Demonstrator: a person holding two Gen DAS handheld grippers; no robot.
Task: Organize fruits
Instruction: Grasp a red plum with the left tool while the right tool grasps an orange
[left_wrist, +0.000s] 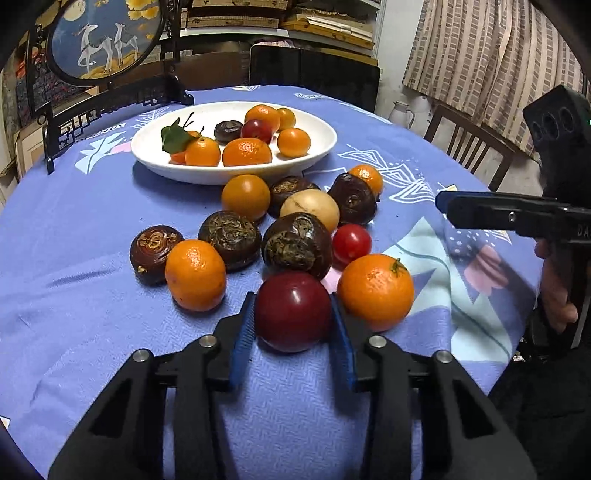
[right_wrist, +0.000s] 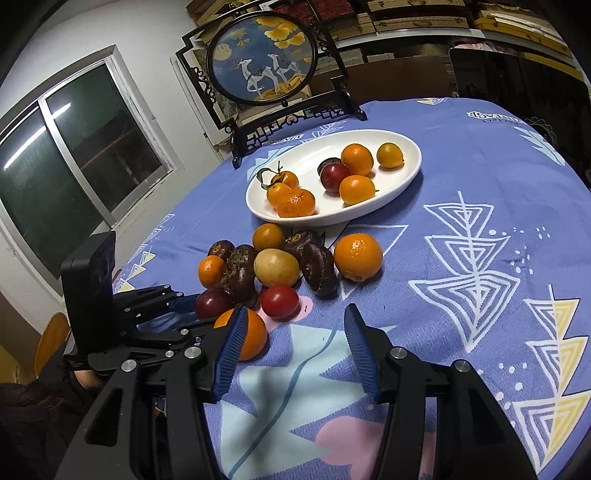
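- fruits are lying in two groups on a blue patterned tablecloth (left_wrist: 92, 206): one loose cluster on the cloth, one lot sitting in a white oval plate (left_wrist: 155, 162) behind it.
- dark red plum (left_wrist: 292, 312) is sitting at the near edge of the cluster, on the cloth; the left gripper (left_wrist: 293, 317) is closing on it, blue pads (left_wrist: 243, 332) pressing both sides of the fruit.
- large orange (left_wrist: 376, 290) is resting just right of the plum, close to the left gripper's right finger.
- second orange (left_wrist: 195, 274) is lying left of the plum, touching a dark brown water chestnut (left_wrist: 153, 253).
- further water chestnuts (left_wrist: 297, 245), a small red tomato (left_wrist: 351, 242), a pale yellow round fruit (left_wrist: 310, 210) and more oranges are crowding together behind.
- plate is holding several oranges, one with a green leaf (left_wrist: 173, 138), a dark red fruit and one dark brown piece.
- right gripper (right_wrist: 295, 350) is hovering over bare cloth, right of the cluster; its fingers are standing moderately apart, holding nothing.
- left blue pad (right_wrist: 231, 350) of the right gripper is overlapping the large orange in the right wrist view; contact cannot be told.
- person's hand (left_wrist: 554, 291) is gripping the right gripper's handle.
- round framed picture of two deer (right_wrist: 262, 55) is standing on a black stand behind the plate.
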